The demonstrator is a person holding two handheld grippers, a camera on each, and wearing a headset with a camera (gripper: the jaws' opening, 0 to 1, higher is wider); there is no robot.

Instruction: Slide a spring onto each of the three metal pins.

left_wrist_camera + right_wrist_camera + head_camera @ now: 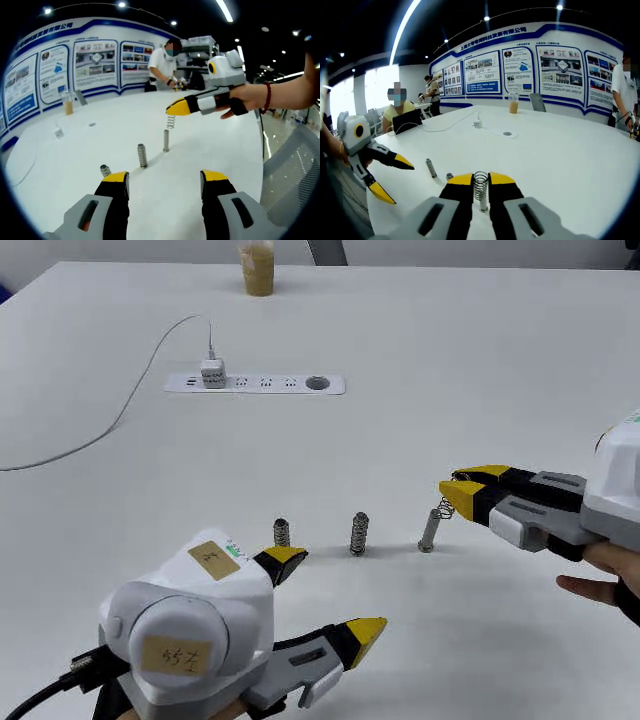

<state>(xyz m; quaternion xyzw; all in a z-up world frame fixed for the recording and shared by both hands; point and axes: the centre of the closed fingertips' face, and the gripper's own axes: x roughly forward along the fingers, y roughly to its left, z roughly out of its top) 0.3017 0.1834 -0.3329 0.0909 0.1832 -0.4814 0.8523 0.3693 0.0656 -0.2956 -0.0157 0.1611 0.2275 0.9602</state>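
We hold a spring (446,507) between the closed jaws of the right gripper (447,483), just above the top of the bare pin (428,532). The jaws of the left gripper (330,590) stand wide open and empty, near the middle pin (359,533) and the left pin (282,533), both carrying springs, on the white desk (450,360).

Edges crop the cup (257,270) and right hand-held gripper (450,481).

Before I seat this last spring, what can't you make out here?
Right gripper view: the spring hides the right pin tip, so entry is unclear.
Head view: a jaw of the left gripper covers the leftmost pin base.
Head view: gap between spring and right pin too small to judge.
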